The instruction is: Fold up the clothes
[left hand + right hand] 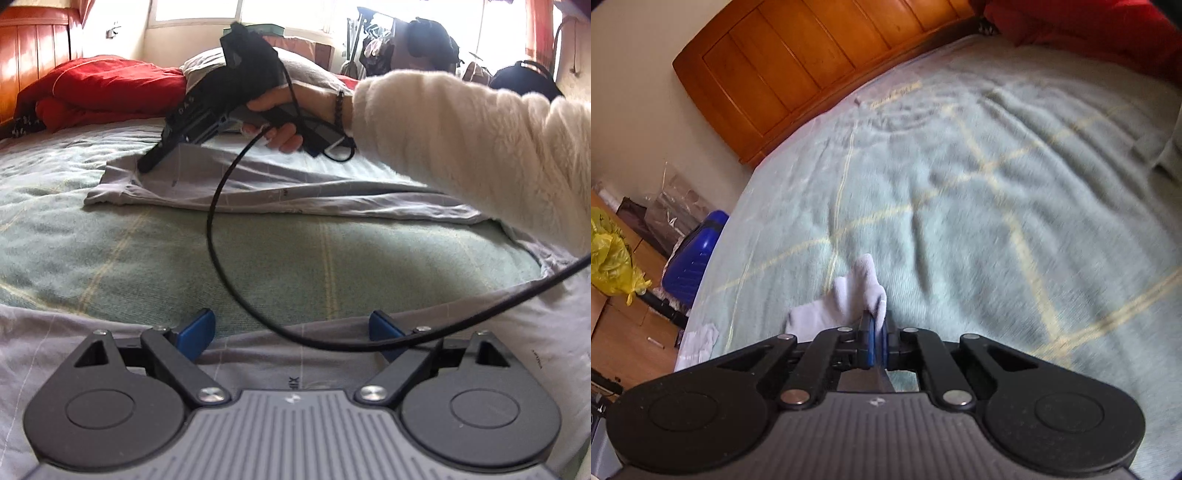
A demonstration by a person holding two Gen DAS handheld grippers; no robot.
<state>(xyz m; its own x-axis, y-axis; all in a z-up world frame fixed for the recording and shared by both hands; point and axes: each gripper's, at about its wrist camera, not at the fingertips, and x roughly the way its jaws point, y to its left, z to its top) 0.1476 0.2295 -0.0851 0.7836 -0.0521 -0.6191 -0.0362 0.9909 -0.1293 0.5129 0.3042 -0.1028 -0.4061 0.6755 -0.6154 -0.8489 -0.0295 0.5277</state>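
The right gripper (875, 325) pinches a bunched corner of the pale grey garment (849, 295), lifted over the green blanket (979, 192). The left gripper (291, 330), fingers apart, hovers above the garment's near, rumpled edge (258, 184), possibly a shirt. Open blanket lies ahead; the wooden headboard (798, 62) stands beyond.

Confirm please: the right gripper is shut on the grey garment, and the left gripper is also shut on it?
Not quite. The left gripper is open, its blue fingers spread over the grey garment, as the left wrist view shows. The right gripper is indeed shut on it.
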